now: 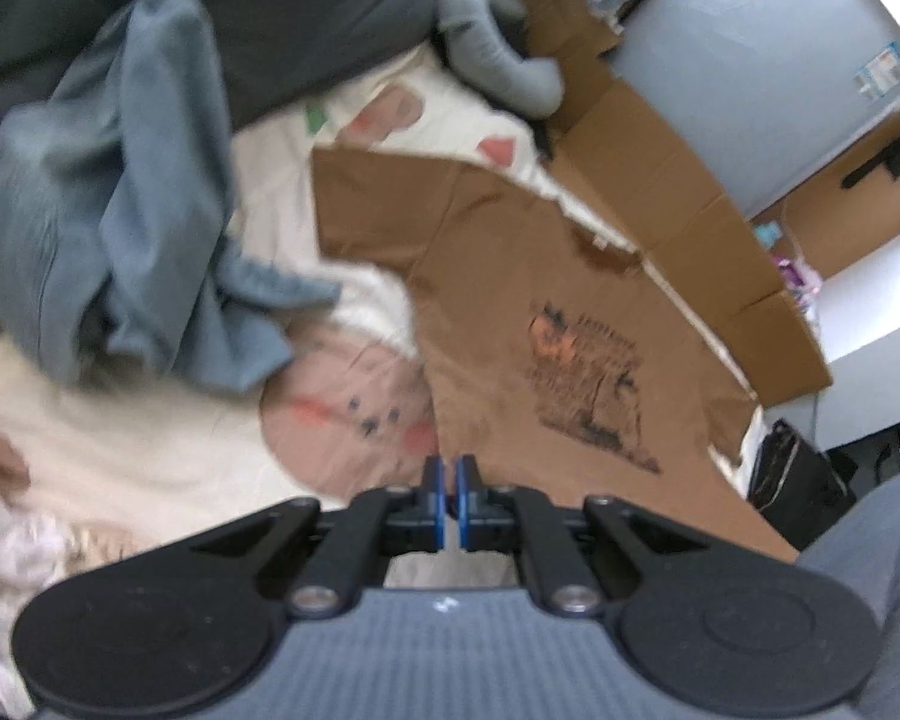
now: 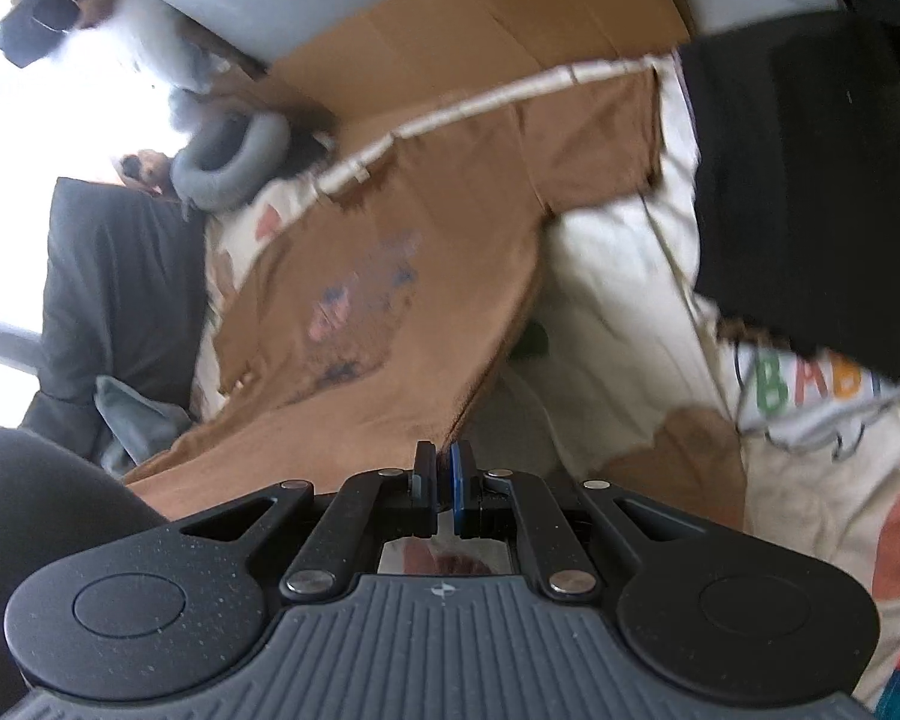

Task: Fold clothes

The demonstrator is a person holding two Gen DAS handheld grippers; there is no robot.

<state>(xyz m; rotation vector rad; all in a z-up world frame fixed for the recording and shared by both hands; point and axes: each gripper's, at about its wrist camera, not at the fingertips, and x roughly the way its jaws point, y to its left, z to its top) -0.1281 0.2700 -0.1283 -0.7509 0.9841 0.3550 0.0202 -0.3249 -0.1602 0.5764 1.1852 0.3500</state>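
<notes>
Brown T-shirt [image 1: 510,276] lies spread, print up, on the cream bedsheet [image 1: 150,450]. My left gripper [image 1: 448,501] and right gripper [image 2: 444,489] each pinch its hem corners, fingers clenched on cloth. Risk, as I judge it: uneven lift drags the shirt askew toward the cardboard [image 1: 690,210], or thin cloth slips free.

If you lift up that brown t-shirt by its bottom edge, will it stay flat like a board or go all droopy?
Probably droopy: the brown t-shirt lies limp and creased on the bed cover, following its bumps. It looks thin, so likely light. Both the left hand-held gripper and right hand-held gripper look pinched on its hem, so the middle would probably sag between them.
</notes>
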